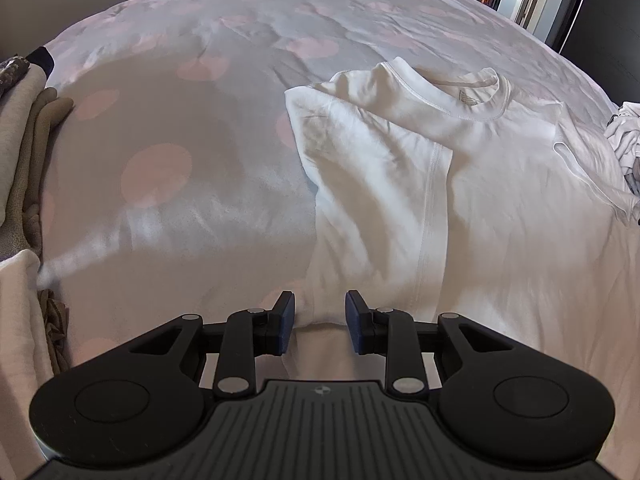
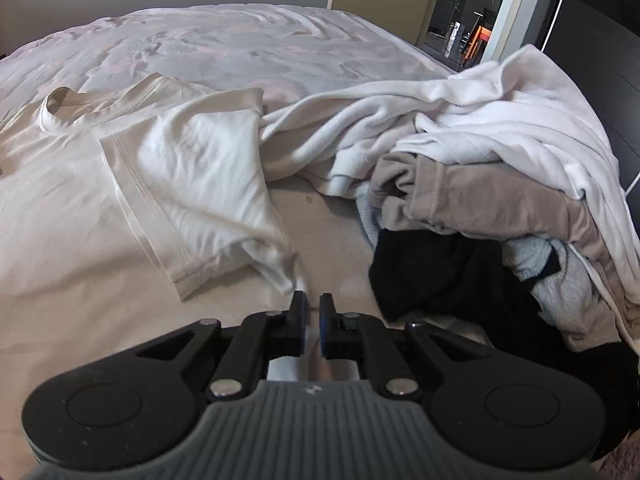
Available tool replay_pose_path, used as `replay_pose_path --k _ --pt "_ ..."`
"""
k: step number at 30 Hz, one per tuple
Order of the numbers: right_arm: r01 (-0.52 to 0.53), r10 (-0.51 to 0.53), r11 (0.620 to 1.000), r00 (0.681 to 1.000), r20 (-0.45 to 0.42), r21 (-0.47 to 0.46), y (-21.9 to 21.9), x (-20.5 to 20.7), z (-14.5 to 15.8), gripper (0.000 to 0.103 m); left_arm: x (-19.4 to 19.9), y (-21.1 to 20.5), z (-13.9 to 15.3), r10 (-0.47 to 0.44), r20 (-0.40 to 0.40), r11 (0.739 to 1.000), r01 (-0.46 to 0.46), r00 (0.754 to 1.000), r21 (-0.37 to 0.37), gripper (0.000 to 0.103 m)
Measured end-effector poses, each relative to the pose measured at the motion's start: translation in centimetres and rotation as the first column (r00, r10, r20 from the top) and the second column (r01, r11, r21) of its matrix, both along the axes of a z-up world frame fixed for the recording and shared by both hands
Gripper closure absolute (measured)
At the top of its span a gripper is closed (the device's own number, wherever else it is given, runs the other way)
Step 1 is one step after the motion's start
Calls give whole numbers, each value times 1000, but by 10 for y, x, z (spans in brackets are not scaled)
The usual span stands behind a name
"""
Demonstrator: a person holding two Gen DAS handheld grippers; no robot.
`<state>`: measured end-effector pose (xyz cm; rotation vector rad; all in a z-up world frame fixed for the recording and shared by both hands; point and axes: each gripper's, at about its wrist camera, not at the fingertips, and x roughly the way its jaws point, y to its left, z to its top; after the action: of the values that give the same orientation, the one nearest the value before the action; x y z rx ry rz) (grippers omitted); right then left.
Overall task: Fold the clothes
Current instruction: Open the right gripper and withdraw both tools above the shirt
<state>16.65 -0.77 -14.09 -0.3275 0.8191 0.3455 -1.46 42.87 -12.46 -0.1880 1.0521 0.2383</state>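
Closed right tongs [image 2: 313, 322] pinch the white cotton T-shirt [image 2: 132, 184] at its hem corner; half-open left tongs [image 1: 320, 322] straddle the opposite hem corner, collar lying ahead on the spotted bed [image 1: 160, 128].

From the white cotton T-shirt [image 1: 460, 200] spread on my bed, the pink-dotted grey duvet [image 1: 180, 128] to its left lies bare, so my left gripper [image 1: 320, 322] can pass there freely until the folded beige clothes [image 1: 24, 136] at the bed's edge. On the T-shirt's right, only a narrow strip is free before the heap of white, beige and black laundry [image 2: 500, 184], which blocks my right gripper [image 2: 313, 316].
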Motion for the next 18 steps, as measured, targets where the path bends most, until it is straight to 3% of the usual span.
replay_pose_path --k 7,13,18 --pt "72 -64 992 995 -76 104 -37 -27 31 92 -31 -15 24 -13 -12 999 13 1000 -38 74" --pt "62 -35 981 989 -145 182 -50 -71 61 78 -71 -42 51 -65 -22 997 63 998 -48 73" --pt "17 21 975 986 -167 223 -54 -114 81 75 -113 -65 72 -91 -19 995 91 996 -37 66"
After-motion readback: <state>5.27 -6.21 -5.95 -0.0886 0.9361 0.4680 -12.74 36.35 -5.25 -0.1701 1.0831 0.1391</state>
